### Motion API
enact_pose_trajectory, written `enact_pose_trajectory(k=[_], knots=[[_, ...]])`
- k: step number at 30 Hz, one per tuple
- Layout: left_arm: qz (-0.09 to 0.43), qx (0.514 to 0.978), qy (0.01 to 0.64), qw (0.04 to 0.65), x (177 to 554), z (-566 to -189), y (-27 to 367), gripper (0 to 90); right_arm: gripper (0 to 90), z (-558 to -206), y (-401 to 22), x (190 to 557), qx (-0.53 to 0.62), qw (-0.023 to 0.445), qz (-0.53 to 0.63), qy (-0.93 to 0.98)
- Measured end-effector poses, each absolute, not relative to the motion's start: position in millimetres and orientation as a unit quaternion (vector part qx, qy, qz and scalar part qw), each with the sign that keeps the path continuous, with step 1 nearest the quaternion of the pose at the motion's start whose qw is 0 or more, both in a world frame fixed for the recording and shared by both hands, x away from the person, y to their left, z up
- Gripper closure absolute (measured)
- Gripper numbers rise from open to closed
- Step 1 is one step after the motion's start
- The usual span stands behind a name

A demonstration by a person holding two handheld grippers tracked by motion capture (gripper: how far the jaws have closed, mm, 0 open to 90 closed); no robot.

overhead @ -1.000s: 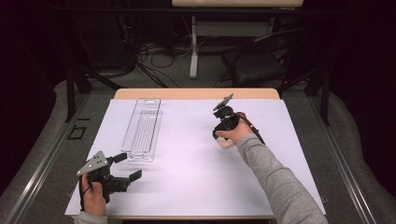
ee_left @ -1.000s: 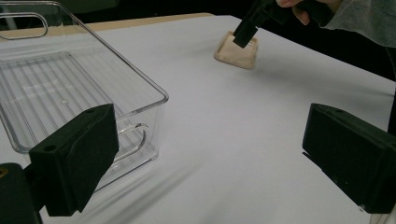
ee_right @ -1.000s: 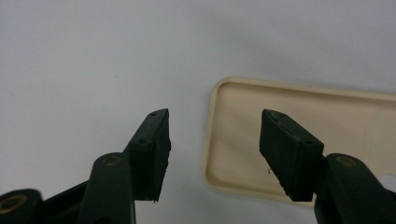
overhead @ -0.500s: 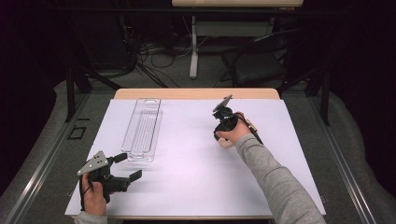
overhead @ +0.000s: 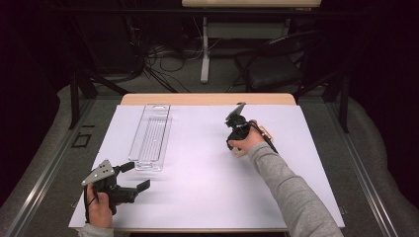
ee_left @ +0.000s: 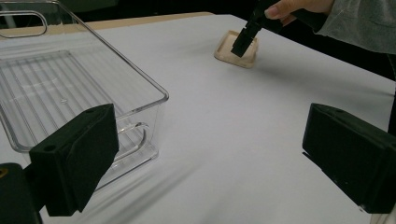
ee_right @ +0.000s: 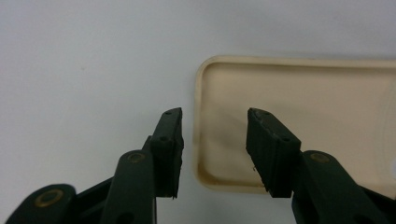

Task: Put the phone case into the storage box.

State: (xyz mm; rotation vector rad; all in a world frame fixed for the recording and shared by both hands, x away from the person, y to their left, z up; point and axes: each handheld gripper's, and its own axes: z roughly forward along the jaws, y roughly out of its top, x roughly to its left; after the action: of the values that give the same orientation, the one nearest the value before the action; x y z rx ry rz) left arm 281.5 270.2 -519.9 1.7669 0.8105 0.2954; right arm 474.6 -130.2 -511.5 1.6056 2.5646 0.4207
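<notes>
A shallow cream tray (ee_right: 327, 107) lies on the white table cover, right of centre (overhead: 240, 152). My right gripper (ee_right: 215, 116) points down at its corner. One jaw is outside the rim on the white cover, the other inside the tray. The jaws have just been closing with the rim between them, and the pads stand clear of it. In the high view the hand hides most of the tray under this gripper (overhead: 231, 144). My left gripper (overhead: 136, 177) rests open and empty at the front left, just short of the clear plastic bin (overhead: 150, 136).
The clear bin (ee_left: 70, 88) is long, ribbed on its floor and empty, with a handle cut-out at the far end. The white cover (overhead: 197, 173) spans the table. A chair and cables sit on the floor beyond the far edge.
The right hand has settled slightly lower over the tray's corner. The left gripper and the bin have not moved.
</notes>
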Motion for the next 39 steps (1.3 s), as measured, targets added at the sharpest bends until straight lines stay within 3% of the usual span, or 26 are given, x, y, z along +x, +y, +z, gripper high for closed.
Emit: enact_pose_trajectory(k=[11, 39], knots=[[0.124, 0.746, 0.346, 0.555, 281.2, -520.1, 270.6, 3.9, 55.3, -516.0, -125.4, 474.3, 0.522, 0.041, 0.124, 0.843], [0.124, 0.746, 0.347, 0.554, 281.5, -520.5, 271.0, 3.9, 77.1, -525.4, -119.8, 473.2, 0.531, 0.026, 0.113, 0.840]])
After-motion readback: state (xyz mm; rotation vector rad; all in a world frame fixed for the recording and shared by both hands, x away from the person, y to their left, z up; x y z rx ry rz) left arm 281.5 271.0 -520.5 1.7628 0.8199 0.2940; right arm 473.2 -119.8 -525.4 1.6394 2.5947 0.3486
